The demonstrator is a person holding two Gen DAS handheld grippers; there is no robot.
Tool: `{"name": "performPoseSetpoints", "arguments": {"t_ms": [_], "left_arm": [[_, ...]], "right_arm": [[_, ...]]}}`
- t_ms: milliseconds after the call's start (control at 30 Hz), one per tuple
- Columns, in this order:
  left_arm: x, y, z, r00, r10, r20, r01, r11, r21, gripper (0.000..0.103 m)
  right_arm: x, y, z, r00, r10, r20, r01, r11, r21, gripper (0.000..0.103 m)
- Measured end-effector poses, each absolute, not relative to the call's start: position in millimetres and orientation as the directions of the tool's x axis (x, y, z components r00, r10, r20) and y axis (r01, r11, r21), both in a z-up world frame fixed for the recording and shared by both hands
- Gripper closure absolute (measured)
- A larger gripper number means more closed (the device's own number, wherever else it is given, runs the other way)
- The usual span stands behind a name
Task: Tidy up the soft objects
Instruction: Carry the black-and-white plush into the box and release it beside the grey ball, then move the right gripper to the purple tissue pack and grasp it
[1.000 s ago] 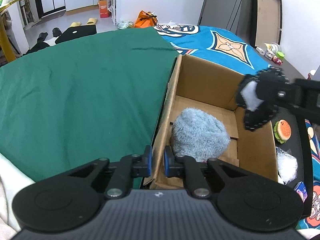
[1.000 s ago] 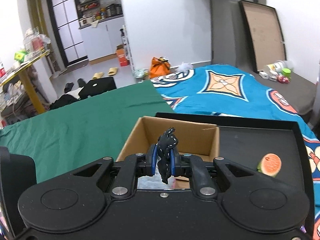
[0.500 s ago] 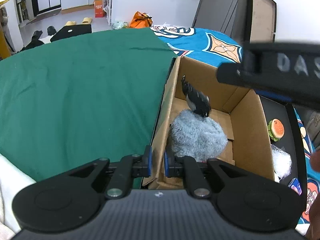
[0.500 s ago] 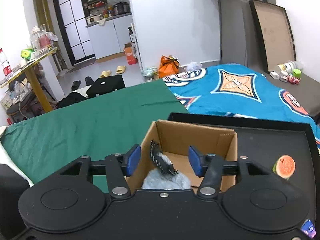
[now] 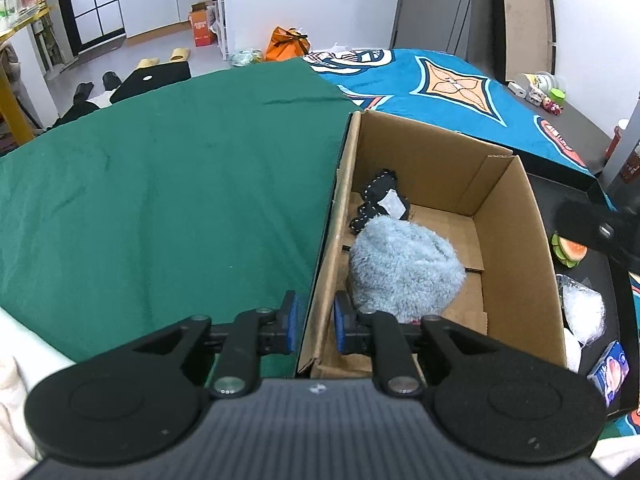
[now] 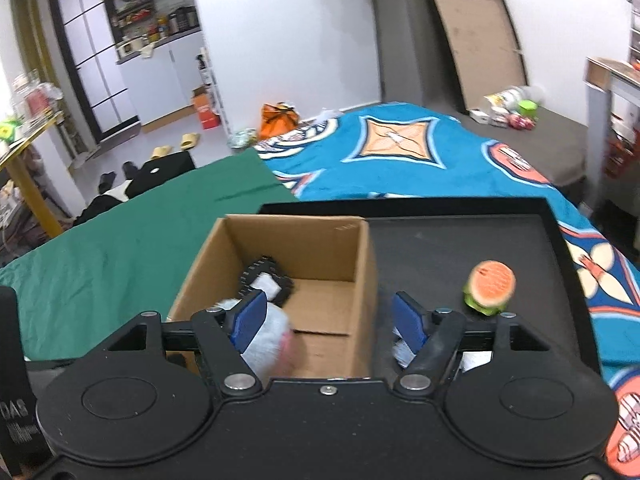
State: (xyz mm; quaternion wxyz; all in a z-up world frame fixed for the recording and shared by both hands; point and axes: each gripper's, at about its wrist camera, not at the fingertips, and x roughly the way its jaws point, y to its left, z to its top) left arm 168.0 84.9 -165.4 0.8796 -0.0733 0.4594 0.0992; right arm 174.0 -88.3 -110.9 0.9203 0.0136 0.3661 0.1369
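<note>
An open cardboard box (image 5: 516,240) stands on a black tray. In it lie a fluffy grey-blue plush (image 5: 404,268) and a black soft item with a white tag (image 5: 380,202). My left gripper (image 5: 314,328) is shut on the box's left wall near its front corner. My right gripper (image 6: 328,320) is open and empty above the box's right wall (image 6: 370,280); the black item (image 6: 264,280) and plush (image 6: 266,338) show below it. A burger-shaped soft toy (image 6: 488,288) sits on the tray to the right.
The black tray (image 6: 440,244) lies on a bed with a green cloth (image 5: 160,184) at left and a blue patterned cover (image 6: 400,152) behind. A clear plastic bag (image 5: 584,312) and a small packet (image 5: 610,372) lie on the tray right of the box.
My right gripper opened and dropped the black soft item into the box, then drew back to the right. The left gripper stayed on the box wall.
</note>
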Motion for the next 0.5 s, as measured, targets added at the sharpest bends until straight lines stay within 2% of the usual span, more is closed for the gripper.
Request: {"name": "performPoseSetpoints", "arguments": {"t_ms": [167, 333, 500], "left_arm": [[168, 80, -163, 0.559, 0.134, -0.818, -0.245, 0.969, -0.009, 0.061], [166, 74, -159, 0.568, 0.151, -0.809, -0.238, 0.971, 0.014, 0.051], [167, 68, -156, 0.569, 0.165, -0.806, -0.242, 0.97, 0.028, 0.047]], "right_arm": [[169, -111, -114, 0.695, 0.233, -0.68, -0.199, 0.971, 0.129, 0.032], [163, -133, -120, 0.692, 0.214, -0.689, -0.158, 0.977, 0.144, 0.03], [159, -151, -126, 0.681, 0.191, -0.707, -0.128, 0.982, 0.142, 0.029]]}}
